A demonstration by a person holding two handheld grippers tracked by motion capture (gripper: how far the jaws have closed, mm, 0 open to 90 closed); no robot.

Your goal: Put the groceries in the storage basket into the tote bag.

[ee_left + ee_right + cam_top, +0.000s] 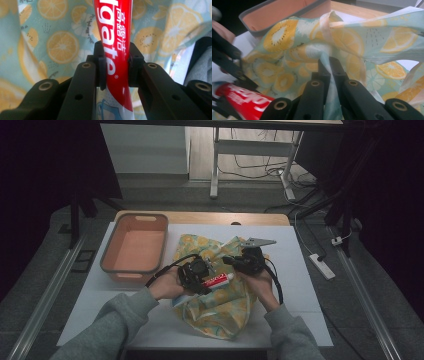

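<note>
A cloth bag printed with orange slices (220, 300) lies on the white table top. My left gripper (204, 281) is shut on a red and white toothpaste tube (218, 280); the tube (115, 50) runs up between the two black pads, over the fabric (57, 45). My right gripper (234, 261) is shut on a fold of the bag, holding its edge up. That pinched fold (325, 58) rises from between the closed jaws of my right gripper (329, 62). The tube (242, 101) and the left gripper's jaws show at the lower left of the right gripper view.
An orange tub with a grey rim (134, 247) stands at the back left of the table, beside the bag; its rim (274, 15) shows behind the fabric. A power strip (322, 265) and cables lie on the floor to the right.
</note>
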